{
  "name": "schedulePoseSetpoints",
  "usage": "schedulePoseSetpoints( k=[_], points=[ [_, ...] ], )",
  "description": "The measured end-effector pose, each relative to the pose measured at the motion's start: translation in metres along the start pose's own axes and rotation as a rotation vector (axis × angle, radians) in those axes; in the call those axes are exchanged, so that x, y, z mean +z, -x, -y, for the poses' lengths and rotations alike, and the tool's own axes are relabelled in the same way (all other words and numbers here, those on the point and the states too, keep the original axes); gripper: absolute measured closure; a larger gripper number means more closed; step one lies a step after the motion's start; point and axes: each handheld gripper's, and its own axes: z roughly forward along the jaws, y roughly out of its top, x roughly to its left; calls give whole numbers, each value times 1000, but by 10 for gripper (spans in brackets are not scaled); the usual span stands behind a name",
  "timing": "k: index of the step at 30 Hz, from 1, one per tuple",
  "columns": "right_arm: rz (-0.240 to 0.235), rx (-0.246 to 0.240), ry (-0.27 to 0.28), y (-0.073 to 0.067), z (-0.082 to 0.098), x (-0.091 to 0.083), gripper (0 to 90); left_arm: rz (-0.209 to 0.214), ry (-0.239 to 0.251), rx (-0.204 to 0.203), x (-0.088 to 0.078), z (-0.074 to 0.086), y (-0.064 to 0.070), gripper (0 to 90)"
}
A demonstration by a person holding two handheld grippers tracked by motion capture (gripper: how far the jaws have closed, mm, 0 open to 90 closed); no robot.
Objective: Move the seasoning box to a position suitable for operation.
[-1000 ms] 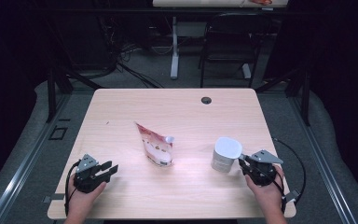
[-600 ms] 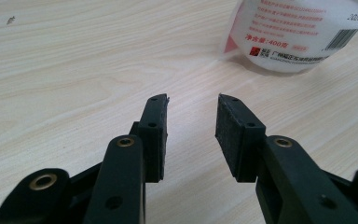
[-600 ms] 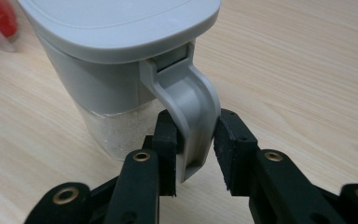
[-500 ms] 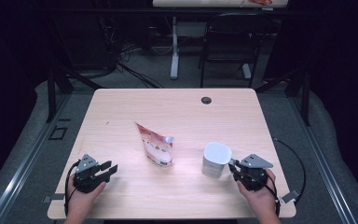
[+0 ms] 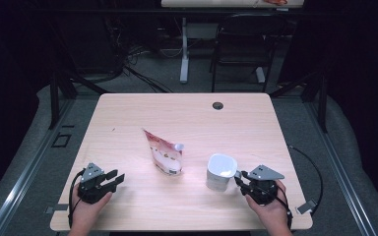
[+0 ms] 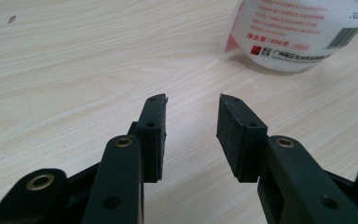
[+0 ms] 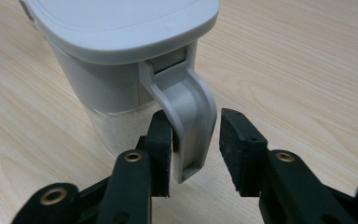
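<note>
**High view: lidded jug and pouch on a wooden table, one gripper at each near corner**

High view shows a white jug (image 5: 221,172) standing upright on the table (image 5: 187,113), its grey lid closed; a pale, granular-looking fill shows through the lower wall in the right gripper view, though what it is cannot be told. A red-and-white pouch (image 5: 163,153) with a capped spout lies tilted to the left of the jug, near it but apart. The right gripper (image 7: 195,140) sits level, just right of the jug, with the jug's handle (image 7: 189,119) between its jaws. The jaws have just been opening: the left pad lies against the handle, while a gap separates the right pad from it, so the handle is not pinched. The left gripper (image 6: 191,126) rests low on the table, well left of the jug, pointing toward the pouch, its jaws spread with nothing between them. Each gripper is held by a hand entering from the near edge.
</note>
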Motion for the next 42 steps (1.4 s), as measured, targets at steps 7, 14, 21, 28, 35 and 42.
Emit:
schedulePoseSetpoints(
  k=[7,14,21,28,35,42],
  points=[
    [-31,32,10,3,0,-7,593,-9,-3,-2,-1,1,0,611],
    [-52,73,31,4,2,-15,532,-7,3,1,-1,0,1,608],
    [-80,45,64,5,-5,-26,528,11,-3,7,0,0,1,597],
    [-34,-4,53,6,-5,-26,449,25,-4,36,-1,-2,1,535],
    [-6,88,33,12,-6,-26,294,-28,-15,-17,-9,-7,1,474],
    [-7,133,44,10,-9,-24,141,-70,-21,-75,-11,-10,-2,307]
  ],
)
